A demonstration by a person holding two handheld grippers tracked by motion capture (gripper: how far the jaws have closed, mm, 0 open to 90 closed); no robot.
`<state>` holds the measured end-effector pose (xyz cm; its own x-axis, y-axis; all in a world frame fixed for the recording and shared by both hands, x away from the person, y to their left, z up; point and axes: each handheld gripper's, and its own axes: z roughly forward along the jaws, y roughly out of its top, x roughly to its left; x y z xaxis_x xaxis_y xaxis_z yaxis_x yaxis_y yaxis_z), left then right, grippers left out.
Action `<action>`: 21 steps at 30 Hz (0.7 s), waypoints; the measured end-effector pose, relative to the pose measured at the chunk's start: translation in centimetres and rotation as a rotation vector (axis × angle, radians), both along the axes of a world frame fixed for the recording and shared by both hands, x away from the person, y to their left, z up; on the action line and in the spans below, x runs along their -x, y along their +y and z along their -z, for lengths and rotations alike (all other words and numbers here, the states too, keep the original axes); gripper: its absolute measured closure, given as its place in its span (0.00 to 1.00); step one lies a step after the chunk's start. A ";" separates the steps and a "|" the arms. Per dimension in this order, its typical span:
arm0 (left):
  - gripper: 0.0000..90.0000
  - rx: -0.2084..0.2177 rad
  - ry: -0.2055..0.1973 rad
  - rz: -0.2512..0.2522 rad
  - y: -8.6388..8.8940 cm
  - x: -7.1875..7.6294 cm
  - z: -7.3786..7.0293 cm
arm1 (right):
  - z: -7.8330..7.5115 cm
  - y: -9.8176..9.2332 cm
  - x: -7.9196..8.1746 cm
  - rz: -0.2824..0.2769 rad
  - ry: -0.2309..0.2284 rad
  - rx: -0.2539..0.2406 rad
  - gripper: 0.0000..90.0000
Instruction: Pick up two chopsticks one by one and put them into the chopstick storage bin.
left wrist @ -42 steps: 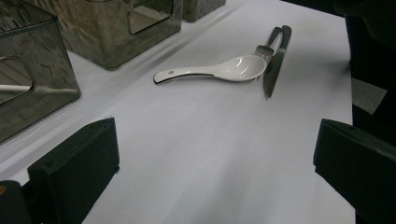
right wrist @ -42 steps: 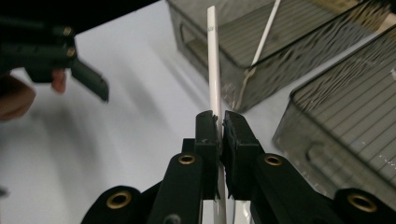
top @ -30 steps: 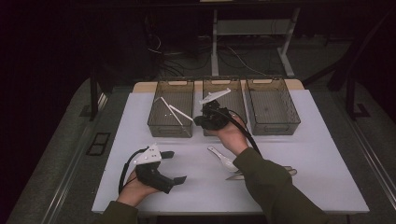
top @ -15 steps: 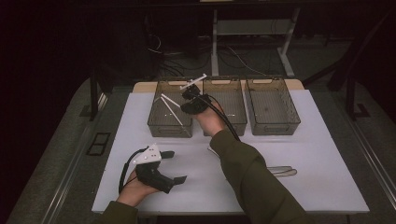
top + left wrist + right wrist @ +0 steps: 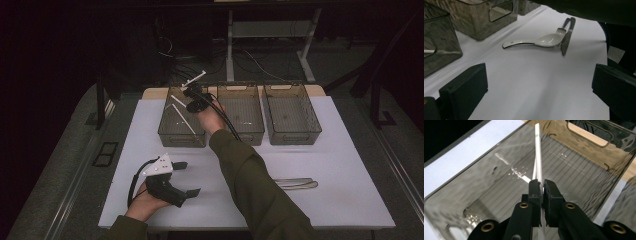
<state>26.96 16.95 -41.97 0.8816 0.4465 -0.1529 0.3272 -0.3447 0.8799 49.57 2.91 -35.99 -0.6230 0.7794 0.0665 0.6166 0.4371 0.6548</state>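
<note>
- Stick (image 5: pixel 538 157): white, thin, pinched between the pressed-together jaws of the right gripper (image 5: pixel 541 188); it hangs over the left bin (image 5: pixel 481 172), not yet laid down. In the high view its far end (image 5: pixel 194 79) pokes out past the bin's back rim.
- Left bin, contents: two more white sticks (image 5: pixel 182 114) lie slantwise on its floor; the right gripper view shows one of them under the held stick.
- Right gripper, high view (image 5: pixel 192 95): held above the left bin's back right corner, the sleeve reaching across the counter (image 5: pixel 350 200).
- Middle bin (image 5: pixel 241 112): something small and pale on its floor, too faint to name. Right bin (image 5: pixel 291 112): looks empty.
- Left gripper (image 5: pixel 172 175): rests on the counter near the front edge, jaws spread, nothing between them.
- Still on the counter: a white spoon (image 5: pixel 534 42) and, touching its bowl end, metal cutlery (image 5: pixel 567 32), likely a fork and a knife.
- Progress, judged: sorting into bins is partway; the sticks are nearly finished with this one to drop, and the spoon and metal pieces remain.
- View differences: the left gripper view gives the spoon, which the arm covers in the high view, where the metal pieces (image 5: pixel 297 183) show. The right gripper view gives the pinch itself; the high view gives all three bins together.
</note>
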 end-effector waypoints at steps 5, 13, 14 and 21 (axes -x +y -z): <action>0.00 -0.002 -0.004 0.004 0.0 0.0 0.0 | 0.5 0.6 -0.8 0.020 0.018 0.015 0.94; 0.00 -0.005 -0.005 0.008 -0.1 0.0 -0.1 | 1.4 1.3 -1.2 0.028 0.041 0.040 0.94; 0.00 -0.004 -0.004 0.008 -0.2 0.0 -0.1 | 1.5 1.4 -1.2 0.029 0.046 0.043 0.94; 0.00 -0.004 -0.006 0.008 -0.2 0.0 -0.1 | 2.2 1.6 -1.4 0.039 0.068 0.050 0.94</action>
<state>26.93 16.74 -41.91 0.8863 0.4397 -0.1455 0.3188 -0.3513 0.8803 51.01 4.54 -38.21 -0.5871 0.8066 0.0683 0.6766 0.4426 0.5885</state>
